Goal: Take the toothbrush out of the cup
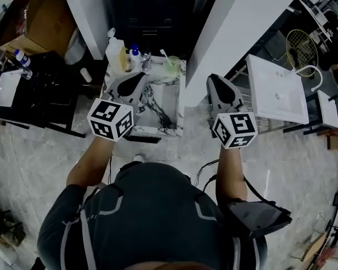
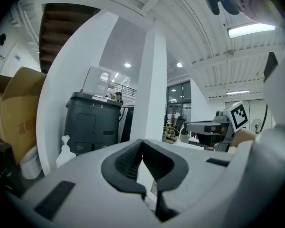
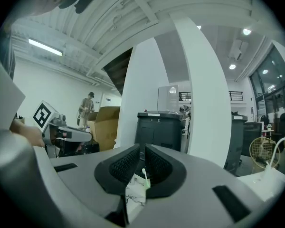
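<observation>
Head view: left tongs (image 1: 143, 75) and right tongs (image 1: 212, 79) clenched empty, short of the cup (image 1: 172, 67). I'd spread the right tongs, then nip the toothbrush (image 1: 164, 55) above the cup.

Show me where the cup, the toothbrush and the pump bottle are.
cup (image 1: 173, 69), head view, on its pale green side.
toothbrush (image 1: 164, 54), head view, on the white handle sticking up out of the cup.
pump bottle (image 1: 116, 55), head view, on its yellowish body.
</observation>
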Action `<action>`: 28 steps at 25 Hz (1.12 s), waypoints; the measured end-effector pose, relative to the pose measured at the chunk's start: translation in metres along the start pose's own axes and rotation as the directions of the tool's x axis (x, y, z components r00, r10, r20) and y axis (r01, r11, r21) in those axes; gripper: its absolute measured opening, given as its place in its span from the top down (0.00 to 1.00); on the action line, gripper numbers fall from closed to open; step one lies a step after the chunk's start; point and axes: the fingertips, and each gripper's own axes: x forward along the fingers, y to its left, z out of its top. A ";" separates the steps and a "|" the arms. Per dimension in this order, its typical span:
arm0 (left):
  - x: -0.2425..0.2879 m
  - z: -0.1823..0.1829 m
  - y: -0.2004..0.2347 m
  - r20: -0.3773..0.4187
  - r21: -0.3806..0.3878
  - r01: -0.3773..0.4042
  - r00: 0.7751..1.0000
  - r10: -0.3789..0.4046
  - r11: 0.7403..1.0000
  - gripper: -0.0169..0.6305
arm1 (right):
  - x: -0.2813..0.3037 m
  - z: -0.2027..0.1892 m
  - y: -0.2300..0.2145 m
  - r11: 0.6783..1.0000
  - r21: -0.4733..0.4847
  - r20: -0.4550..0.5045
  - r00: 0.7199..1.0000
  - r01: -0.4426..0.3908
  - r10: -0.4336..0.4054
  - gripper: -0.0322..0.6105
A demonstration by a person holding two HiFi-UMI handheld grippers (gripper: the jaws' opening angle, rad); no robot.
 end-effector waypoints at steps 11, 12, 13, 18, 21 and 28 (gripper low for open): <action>0.031 -0.033 0.052 -0.046 -0.054 -0.008 0.999 0.005 0.999 0.96 | 0.082 -0.041 -0.011 1.000 0.011 -0.100 0.995 -0.023 0.023 0.81; 0.037 -0.036 0.056 -0.051 -0.060 -0.018 0.999 0.015 0.998 0.96 | 0.092 -0.048 -0.014 0.999 0.016 -0.105 0.994 -0.041 0.043 0.81; 0.042 -0.040 0.059 -0.058 -0.068 -0.032 0.998 0.028 0.997 0.96 | 0.102 -0.055 -0.017 0.998 0.023 -0.113 0.991 -0.064 0.066 0.81; 0.061 -0.059 0.066 -0.104 -0.111 -0.118 0.989 0.106 0.987 0.96 | 0.146 -0.089 -0.028 0.983 0.029 -0.150 0.971 -0.183 0.185 0.81; 0.075 -0.068 0.066 -0.117 -0.134 -0.141 0.985 0.126 0.981 0.96 | 0.172 -0.108 -0.039 0.973 0.032 -0.163 0.960 -0.227 0.229 0.81; 0.086 -0.097 0.074 -0.169 -0.160 -0.268 0.956 0.241 0.950 0.96 | 0.225 -0.163 -0.046 0.933 0.047 -0.246 0.901 -0.357 0.357 0.75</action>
